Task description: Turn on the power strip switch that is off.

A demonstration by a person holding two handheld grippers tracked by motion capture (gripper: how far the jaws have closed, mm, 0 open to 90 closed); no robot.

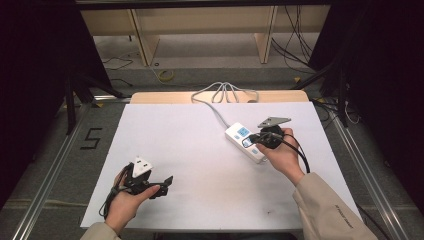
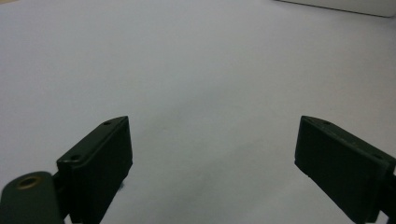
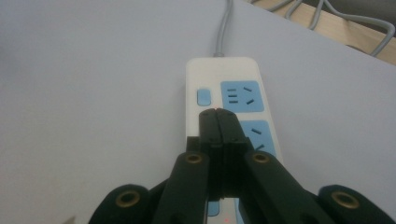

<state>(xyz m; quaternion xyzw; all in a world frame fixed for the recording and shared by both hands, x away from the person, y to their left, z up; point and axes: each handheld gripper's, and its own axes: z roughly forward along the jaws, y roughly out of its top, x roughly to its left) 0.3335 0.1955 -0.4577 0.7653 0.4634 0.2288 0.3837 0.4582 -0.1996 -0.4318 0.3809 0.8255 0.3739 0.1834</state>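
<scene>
From the high view, a white power strip (image 1: 244, 142) lies at the right of the white table (image 1: 190, 150), its grey cord (image 1: 215, 102) running to the far edge. The right gripper (image 1: 255, 138) hangs over the strip's middle, jaws pressed together with nothing between them. The left gripper (image 1: 162, 186) rests near the left front corner, well apart from the strip.

In the left gripper view, the two black jaws stand wide apart over bare table, holding nothing; the strip's edge (image 2: 336, 5) shows at the far right.

In the right gripper view, the closed jaw tips (image 3: 217, 122) sit just beside the strip's blue switch button (image 3: 203, 97), left of the blue socket panels (image 3: 243, 95). The strip looks like a light, rigid plastic block with a smooth, somewhat slippery shell; it would likely slide on the table if pushed sideways. To lift it, gripping across its long sides would serve best; pressing the button calls for a straight downward push with the closed tips.
</scene>
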